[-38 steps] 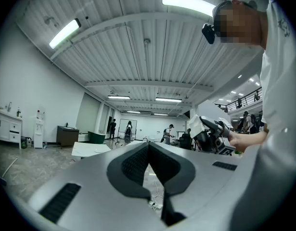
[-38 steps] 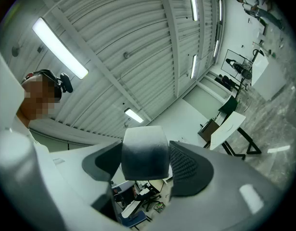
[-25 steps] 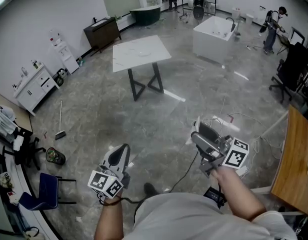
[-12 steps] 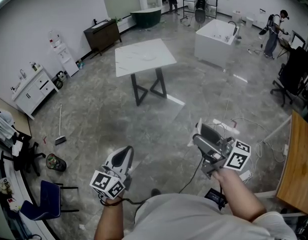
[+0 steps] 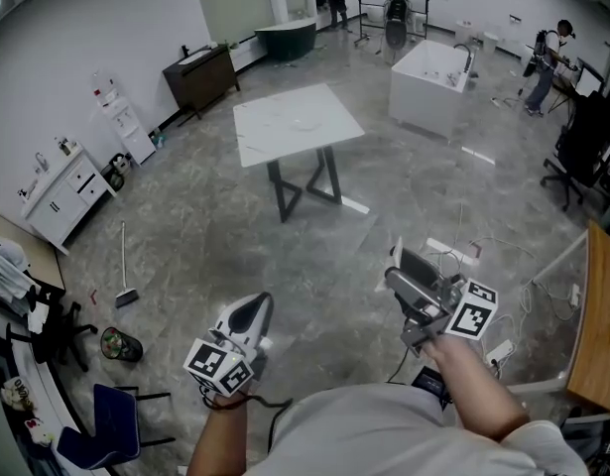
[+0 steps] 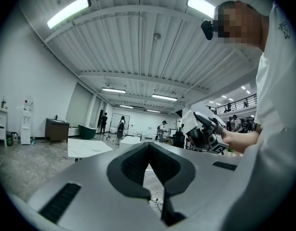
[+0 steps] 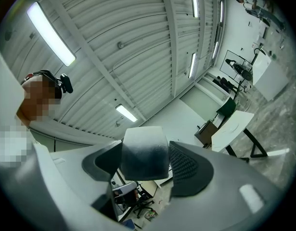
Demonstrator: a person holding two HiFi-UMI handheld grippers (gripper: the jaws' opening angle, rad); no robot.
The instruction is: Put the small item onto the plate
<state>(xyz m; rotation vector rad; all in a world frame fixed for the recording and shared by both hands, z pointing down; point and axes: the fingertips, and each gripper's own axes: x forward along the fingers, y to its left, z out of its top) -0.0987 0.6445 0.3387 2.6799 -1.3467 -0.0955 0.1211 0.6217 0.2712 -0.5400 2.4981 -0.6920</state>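
A white table (image 5: 275,132) stands some way ahead on the grey floor, with a pale plate (image 5: 306,122) on it. My right gripper (image 5: 397,266) is shut on a small white block (image 5: 393,257), held in the air well short of the table. The right gripper view has the block (image 7: 140,143) clamped between the dark pads of the right gripper (image 7: 145,161), with the table (image 7: 220,134) and plate (image 7: 234,125) far off. My left gripper (image 5: 255,307) is shut and empty. Its own view has the left gripper (image 6: 148,148) with pads meeting, and the table (image 6: 83,147) beyond.
A white bathtub (image 5: 428,70) stands behind the table and a dark cabinet (image 5: 198,72) by the far wall. At left are a white drawer unit (image 5: 61,188), a broom (image 5: 124,266) and a blue chair (image 5: 111,419). A wooden desk (image 5: 597,335) and floor cables (image 5: 463,251) lie at right.
The table and the rest of the room have slid slightly down and right in the head view. Both grippers keep their poses, the right still clamped on the block.
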